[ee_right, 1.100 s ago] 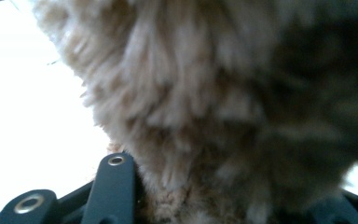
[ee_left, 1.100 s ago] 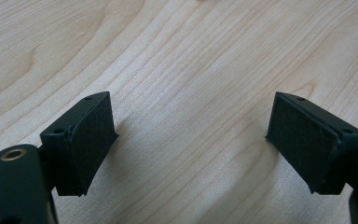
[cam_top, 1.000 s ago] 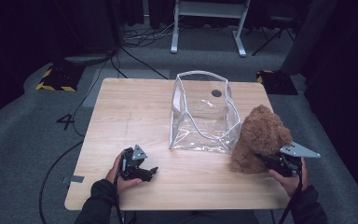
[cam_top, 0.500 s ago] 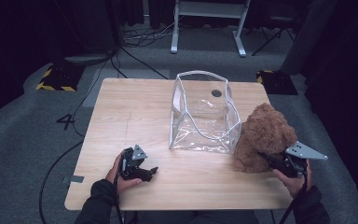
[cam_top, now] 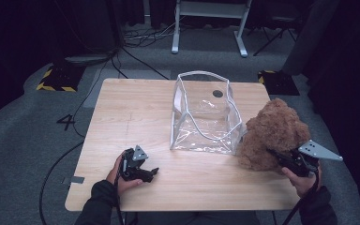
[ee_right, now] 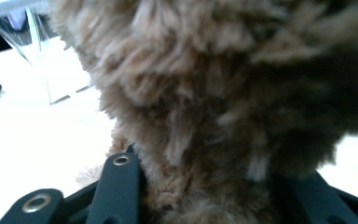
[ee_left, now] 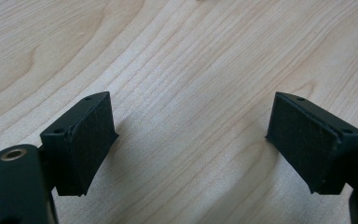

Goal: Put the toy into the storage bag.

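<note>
Since the earlier frame, the right claw (cam_top: 275, 155) has drawn the brown teddy bear (cam_top: 273, 136) slightly toward the right edge of the tabletop (cam_top: 136, 117) and lifted it a little, while the left claw (cam_top: 151, 172) has stayed where it was. Both jaws of the right claw are buried in the bear's fur at its lower right side and clamp it; in the right gripper view the brown plush (ee_right: 223, 93) bulges over and between them. A hand (cam_top: 300, 176) at the lower right of the high view holds this claw, its grey three-cornered plate pointing off the table. That bear stands near the right edge of the tabletop, touching or just beside the right wall of a clear plastic bag (cam_top: 205, 115) that stands open in the middle of the table. On the near left, the left claw rests low over bare wood, held by the other hand (cam_top: 122, 173); its pads (ee_left: 91, 140) stand apart with only wood grain between them, gripping nothing
</note>
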Tool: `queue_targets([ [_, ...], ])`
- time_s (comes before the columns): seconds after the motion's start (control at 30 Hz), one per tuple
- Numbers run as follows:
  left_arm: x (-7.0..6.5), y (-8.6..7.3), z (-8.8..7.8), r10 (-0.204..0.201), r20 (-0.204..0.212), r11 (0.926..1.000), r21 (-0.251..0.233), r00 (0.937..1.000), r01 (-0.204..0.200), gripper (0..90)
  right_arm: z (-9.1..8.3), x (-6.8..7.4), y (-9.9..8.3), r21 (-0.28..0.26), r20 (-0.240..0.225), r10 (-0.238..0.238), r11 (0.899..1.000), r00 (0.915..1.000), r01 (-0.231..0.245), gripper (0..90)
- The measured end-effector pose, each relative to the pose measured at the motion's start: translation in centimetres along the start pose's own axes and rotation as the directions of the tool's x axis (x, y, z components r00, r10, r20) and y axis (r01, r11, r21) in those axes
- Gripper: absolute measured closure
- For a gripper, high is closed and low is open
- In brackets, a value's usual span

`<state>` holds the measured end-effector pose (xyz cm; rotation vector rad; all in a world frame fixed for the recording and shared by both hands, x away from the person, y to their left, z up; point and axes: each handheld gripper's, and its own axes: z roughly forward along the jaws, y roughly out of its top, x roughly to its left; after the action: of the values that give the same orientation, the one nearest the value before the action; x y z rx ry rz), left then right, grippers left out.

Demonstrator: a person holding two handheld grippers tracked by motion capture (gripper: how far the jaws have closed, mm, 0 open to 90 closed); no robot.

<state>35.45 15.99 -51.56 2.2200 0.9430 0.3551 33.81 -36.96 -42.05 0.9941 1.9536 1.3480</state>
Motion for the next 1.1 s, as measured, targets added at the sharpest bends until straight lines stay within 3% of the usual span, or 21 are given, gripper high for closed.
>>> queue_targets([
  [0.3,0.0,0.0,0.0,0.000,0.000,1.0000,0.000,1.0000,0.000,15.1,-1.5,-1.0,1.5,-0.053,0.028,0.014,0.999,0.9995,-0.012,60.3],
  [0.5,0.0,0.0,0.0,0.000,0.000,1.0000,0.001,1.0000,0.000,15.0,-2.2,-1.4,2.9,-0.072,0.049,-0.013,0.997,0.9987,0.017,60.4],
  [1.1,0.0,0.0,0.0,-0.001,0.000,1.0000,0.001,1.0000,0.001,14.8,-1.8,-1.1,7.1,-0.122,0.080,-0.063,0.990,0.9948,0.072,61.0],
])
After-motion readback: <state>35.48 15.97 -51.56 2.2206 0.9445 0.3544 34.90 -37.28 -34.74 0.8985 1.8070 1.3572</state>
